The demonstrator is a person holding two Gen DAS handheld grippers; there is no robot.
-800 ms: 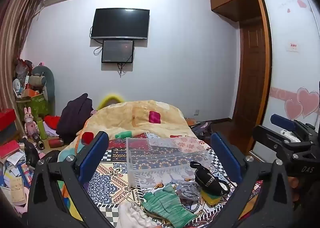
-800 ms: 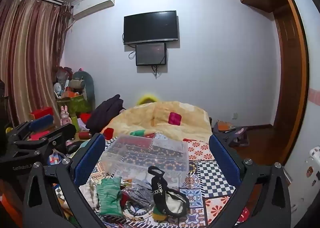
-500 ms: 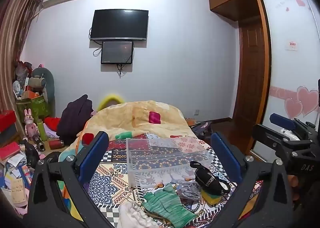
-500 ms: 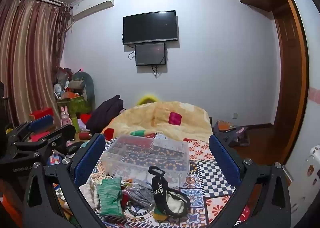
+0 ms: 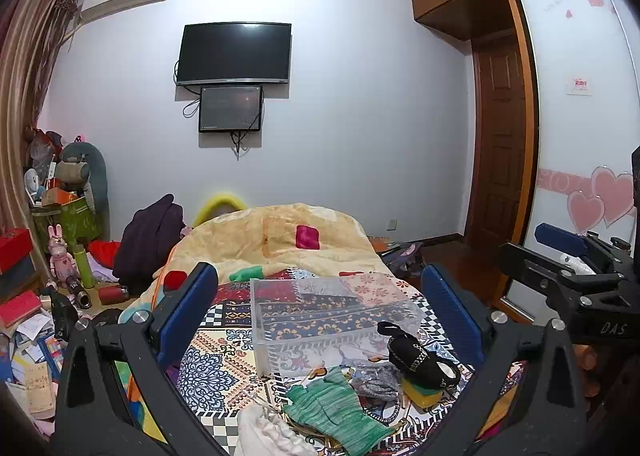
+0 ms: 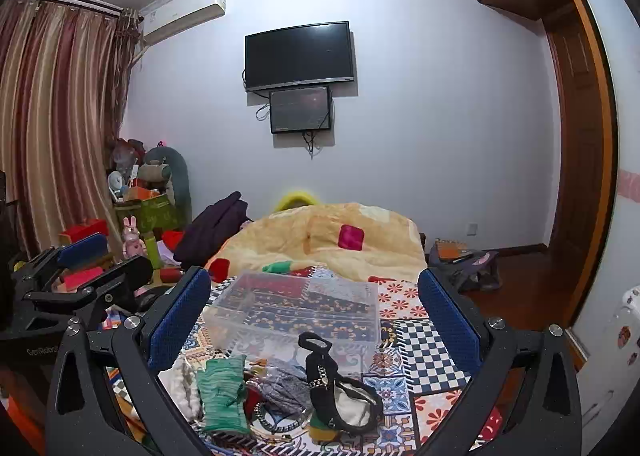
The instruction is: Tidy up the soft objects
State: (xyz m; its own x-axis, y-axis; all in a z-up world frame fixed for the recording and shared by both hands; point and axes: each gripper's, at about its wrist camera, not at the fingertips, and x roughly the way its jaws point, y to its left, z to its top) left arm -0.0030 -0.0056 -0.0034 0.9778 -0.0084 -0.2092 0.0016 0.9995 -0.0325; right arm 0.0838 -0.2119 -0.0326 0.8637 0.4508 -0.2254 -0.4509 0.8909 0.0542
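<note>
A clear plastic box (image 5: pixel 332 316) sits on the patterned bedspread (image 5: pixel 224 360); it also shows in the right wrist view (image 6: pixel 296 308). In front of it lies a pile of soft things: a green knit glove (image 5: pixel 336 412) (image 6: pixel 222 392), a white knit piece (image 5: pixel 268 432) (image 6: pixel 180 388), a grey cloth (image 5: pixel 376 380) (image 6: pixel 288 384) and a black strap with gold studs (image 5: pixel 416 356) (image 6: pixel 336 388). My left gripper (image 5: pixel 316 296) is open and empty, held above the pile. My right gripper (image 6: pixel 314 296) is open and empty, beside it to the right.
A yellow quilt (image 5: pixel 280 236) is heaped at the far end of the bed. Boxes, toys and bottles (image 5: pixel 60 256) crowd the floor at left. A wooden door (image 5: pixel 500 144) and wardrobe stand at right. A TV (image 5: pixel 234 52) hangs on the far wall.
</note>
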